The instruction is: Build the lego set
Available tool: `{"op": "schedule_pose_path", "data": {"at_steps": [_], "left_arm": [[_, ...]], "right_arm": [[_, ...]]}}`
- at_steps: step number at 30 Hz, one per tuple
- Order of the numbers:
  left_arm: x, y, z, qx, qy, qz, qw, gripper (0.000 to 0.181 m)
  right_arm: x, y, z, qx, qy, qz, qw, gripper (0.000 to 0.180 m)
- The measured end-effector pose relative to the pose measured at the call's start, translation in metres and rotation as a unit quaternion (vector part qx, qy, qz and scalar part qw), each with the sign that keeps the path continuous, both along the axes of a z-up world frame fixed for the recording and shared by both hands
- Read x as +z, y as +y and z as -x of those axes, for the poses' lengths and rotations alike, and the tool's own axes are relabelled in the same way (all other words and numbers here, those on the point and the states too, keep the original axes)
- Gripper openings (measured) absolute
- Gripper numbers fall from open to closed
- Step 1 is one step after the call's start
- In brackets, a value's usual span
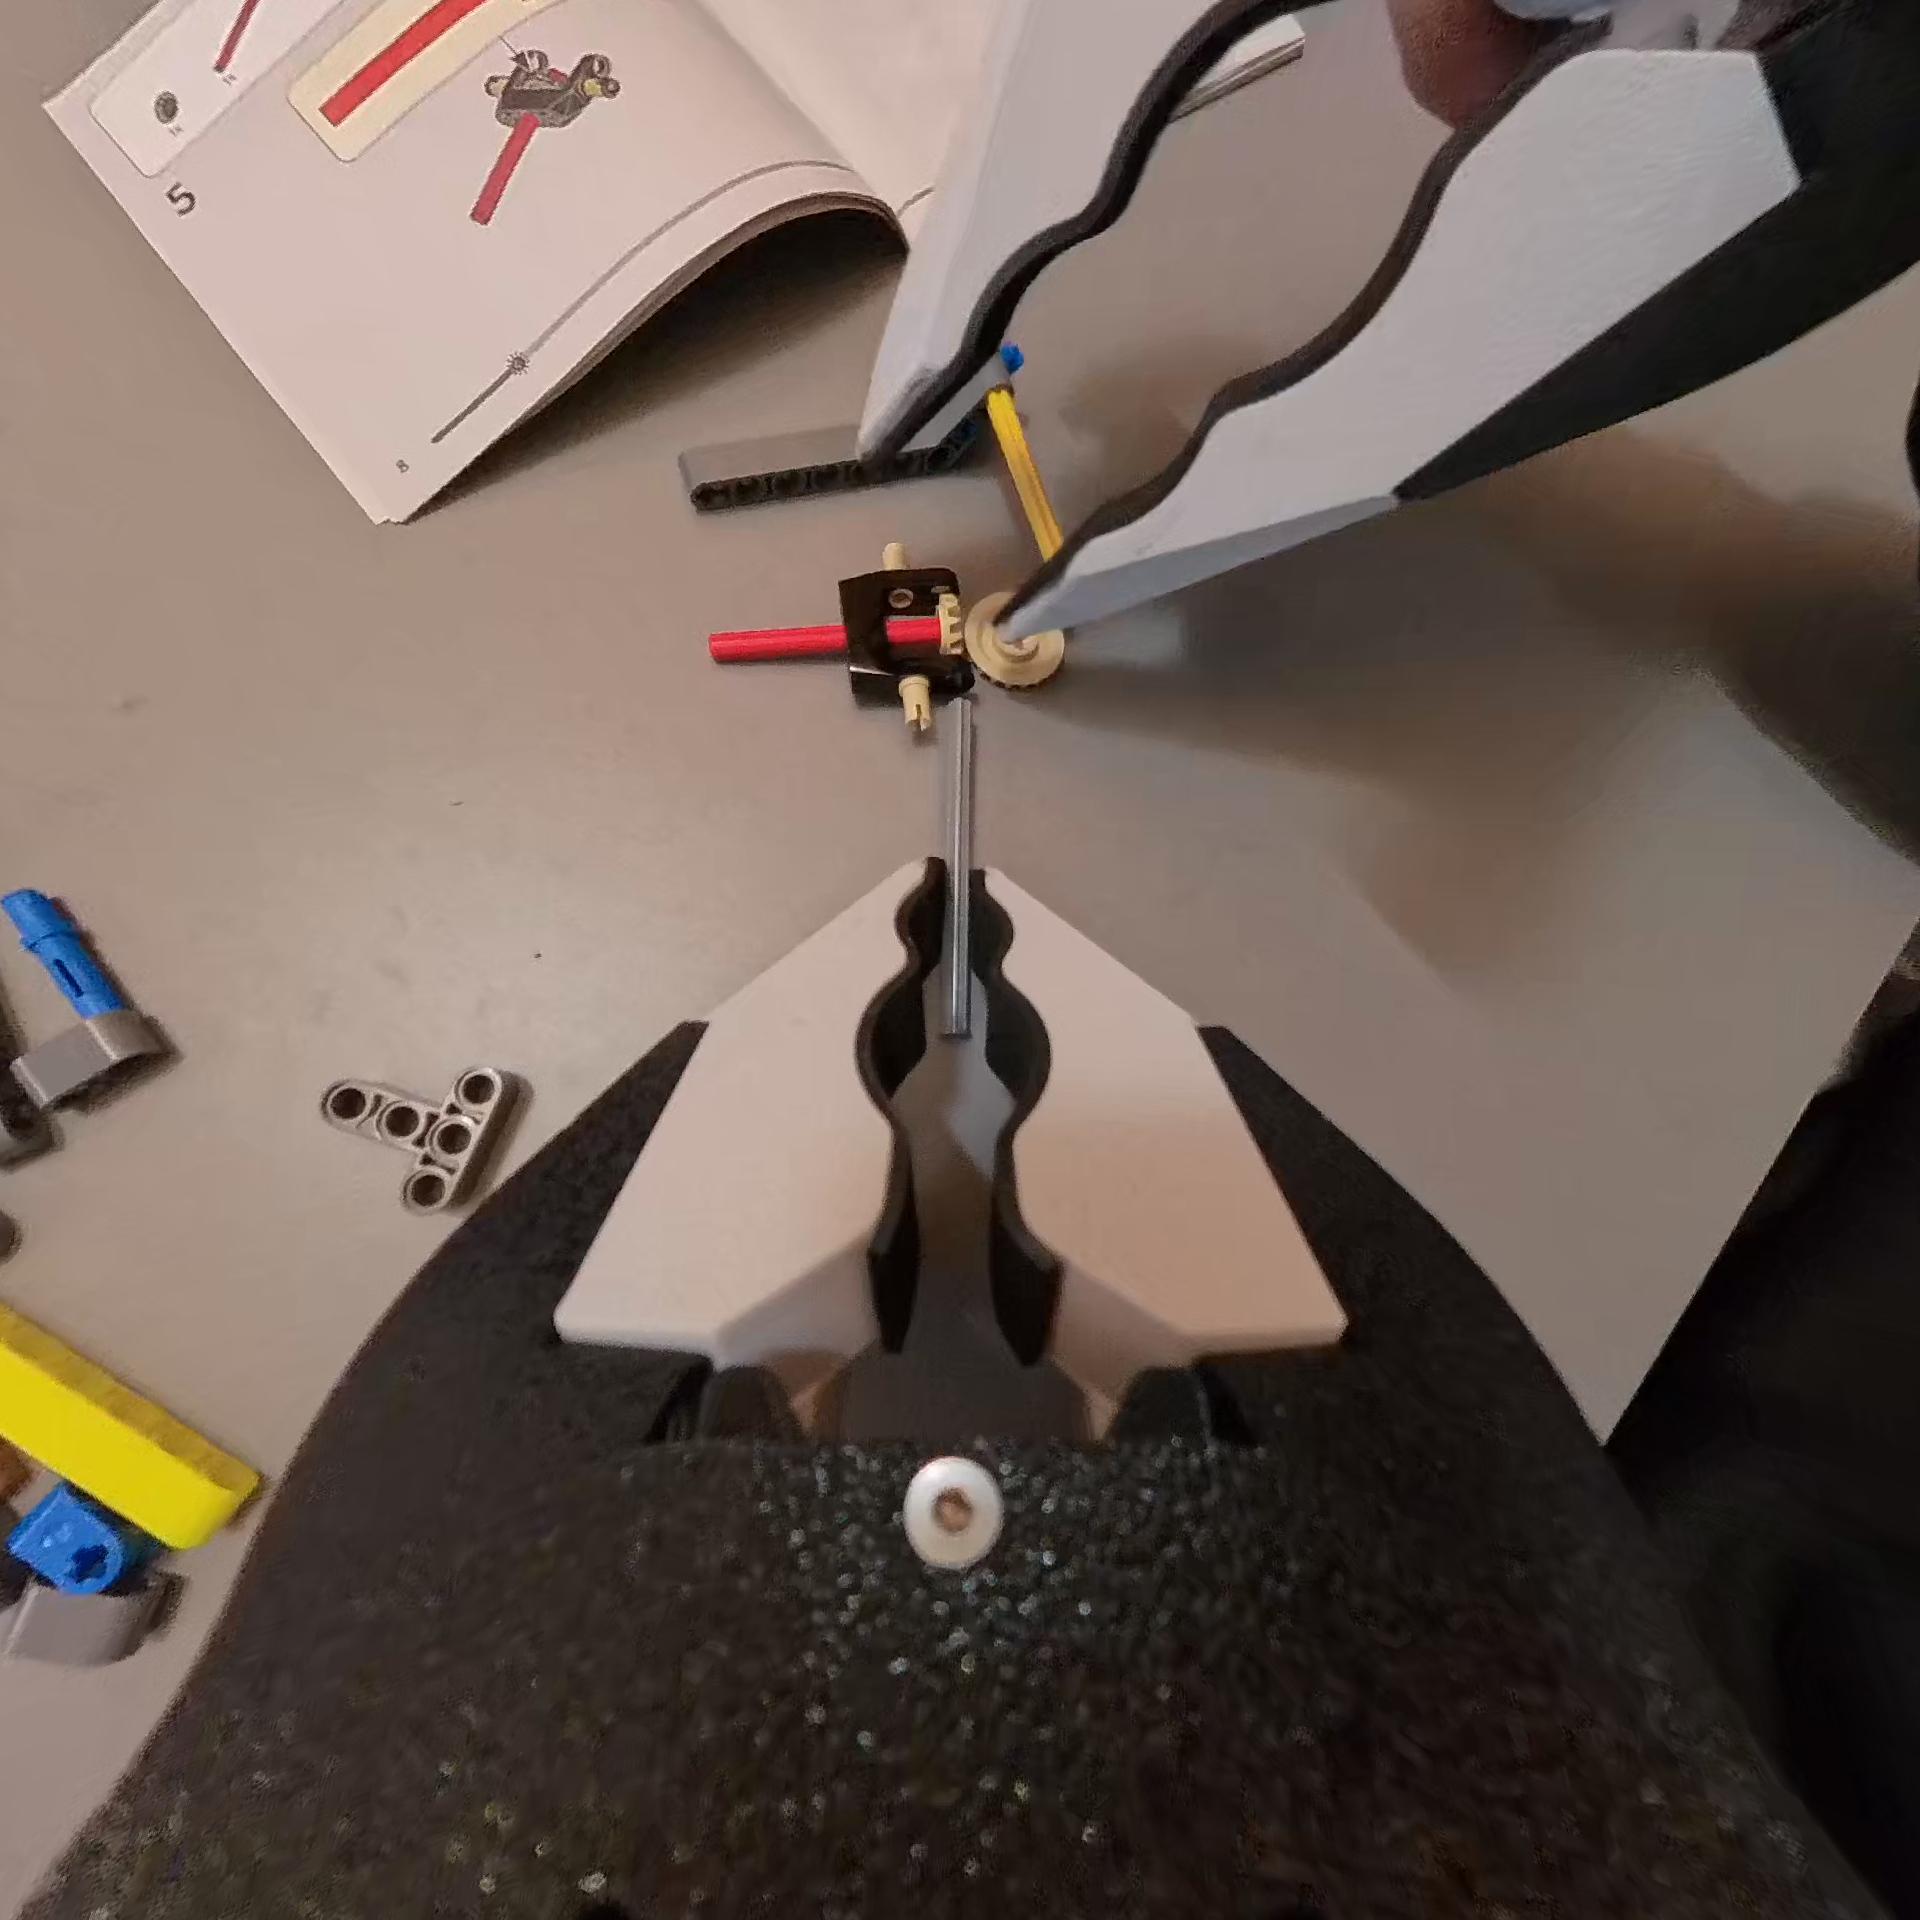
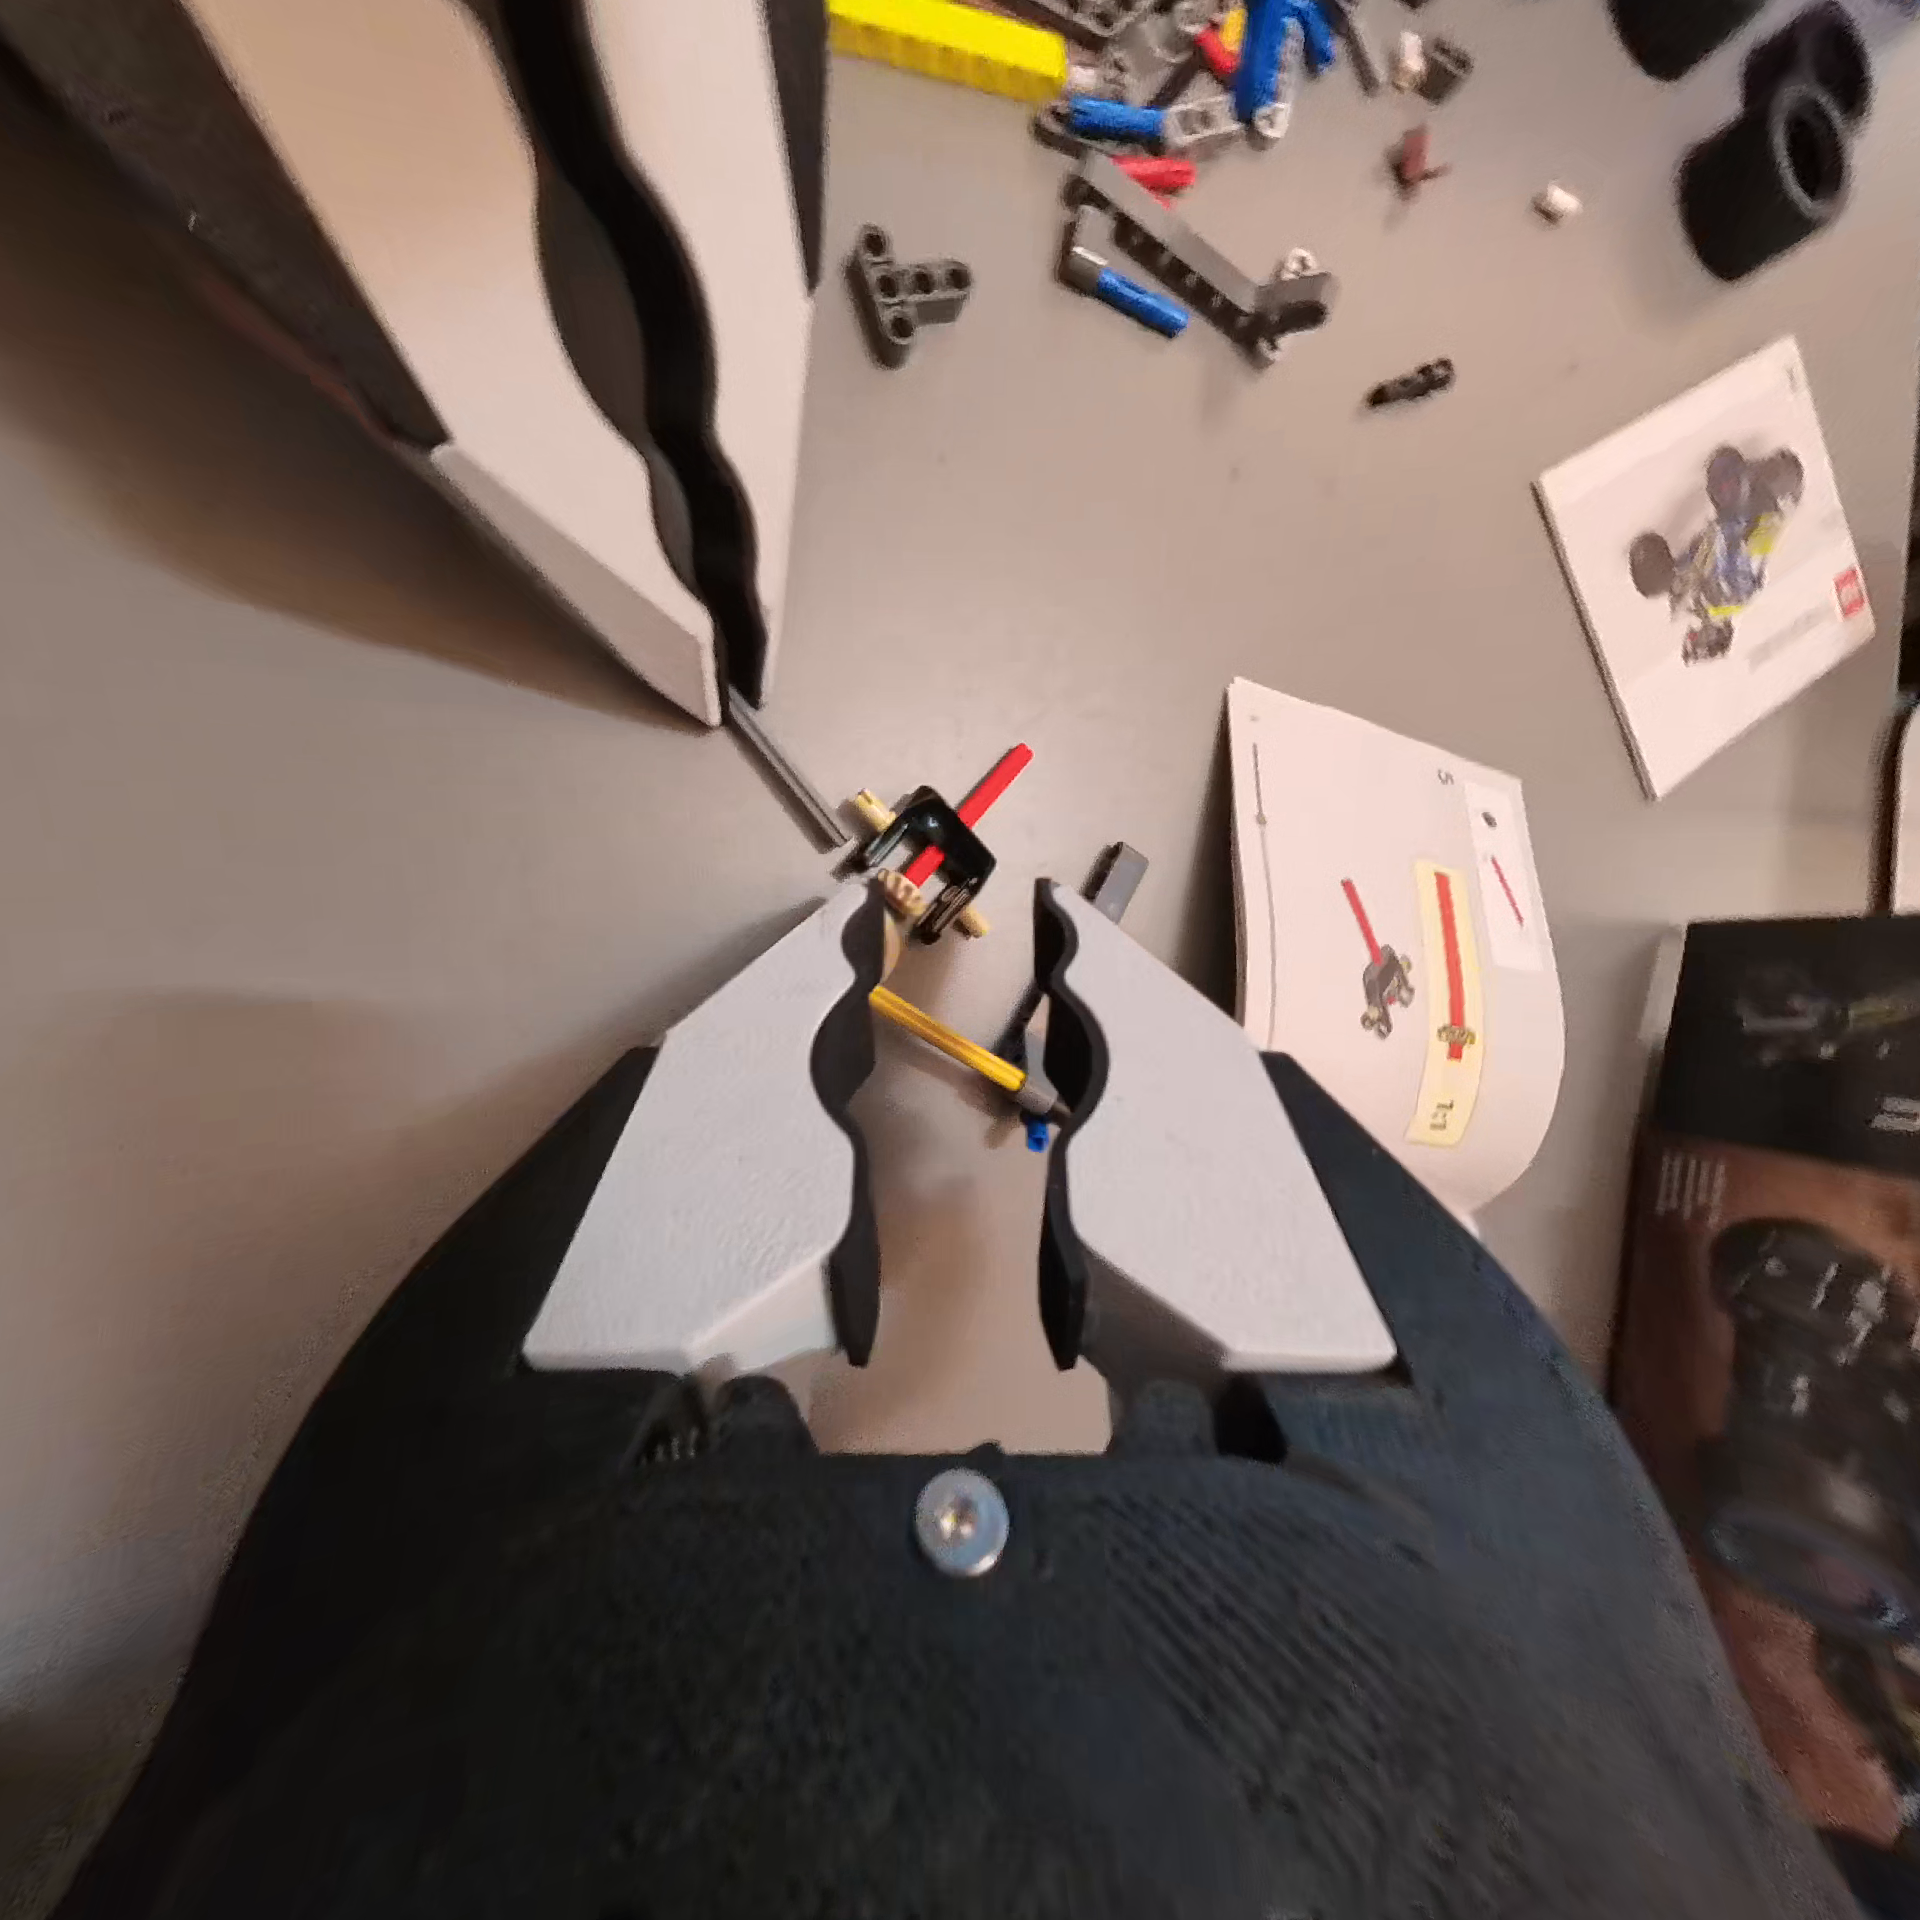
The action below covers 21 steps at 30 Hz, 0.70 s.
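My left gripper (image 1: 956, 883) is shut on a thin grey axle (image 1: 961, 800). The axle's far end touches a small black frame (image 1: 883, 634) that carries a red axle (image 1: 769, 641) and tan pins. My right gripper (image 1: 951, 535) is open; one fingertip (image 1: 1039, 613) rests on a tan gear (image 1: 1013, 660) beside the frame, the other stands on a dark grey beam (image 1: 769, 478). A yellow axle (image 1: 1023, 478) lies between its fingers. The right wrist view shows my right gripper (image 2: 956, 899), the frame (image 2: 940, 842), the yellow axle (image 2: 945, 1039) and my left gripper (image 2: 732, 696).
An open instruction booklet (image 1: 416, 260) lies at the back left. A grey T-shaped piece (image 1: 431, 1132), a yellow beam (image 1: 114, 1455) and blue pins (image 1: 68, 956) lie at the left. The right wrist view shows a pile of pieces (image 2: 1174, 135), black tyres (image 2: 1777, 156), a leaflet (image 2: 1704, 561) and a dark box (image 2: 1787, 1351). The tips of one gripper are about 6 cm away from the tips of the other. My left tips are roughly 9 cm from the grey T-shaped piece (image 1: 431, 1132). It turns up in the right wrist view (image 2: 900, 278) as well.
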<state>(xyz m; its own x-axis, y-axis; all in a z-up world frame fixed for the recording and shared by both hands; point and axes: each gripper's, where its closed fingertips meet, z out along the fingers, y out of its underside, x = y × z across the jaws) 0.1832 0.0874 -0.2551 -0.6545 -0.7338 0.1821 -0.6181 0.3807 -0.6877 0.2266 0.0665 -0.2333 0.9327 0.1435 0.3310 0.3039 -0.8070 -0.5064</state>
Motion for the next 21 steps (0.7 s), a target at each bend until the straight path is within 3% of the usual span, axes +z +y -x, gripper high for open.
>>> {"op": "schedule_pose_path", "data": {"at_steps": [1, 5, 11, 21], "left_arm": [[0.000, 0.000, 0.000, -0.002, -0.001, 0.000, 1.000, 0.002], [0.000, 0.000, 0.000, -0.009, -0.001, 0.006, 1.000, 0.002], [0.000, 0.000, 0.001, -0.019, 0.000, 0.014, 1.000, 0.002], [0.000, 0.010, -0.001, -0.032, -0.002, 0.013, 0.999, 0.002]], "right_arm": [[-0.003, -0.001, 0.000, 0.020, -0.004, 0.018, 1.000, 0.031], [-0.011, -0.003, -0.005, 0.082, -0.027, 0.076, 0.993, 0.035], [-0.016, 0.007, 0.004, 0.145, 0.048, 0.066, 0.986, 0.028], [-0.014, 0.014, 0.004, 0.130, 0.100, 0.032, 0.986, 0.006]]}}
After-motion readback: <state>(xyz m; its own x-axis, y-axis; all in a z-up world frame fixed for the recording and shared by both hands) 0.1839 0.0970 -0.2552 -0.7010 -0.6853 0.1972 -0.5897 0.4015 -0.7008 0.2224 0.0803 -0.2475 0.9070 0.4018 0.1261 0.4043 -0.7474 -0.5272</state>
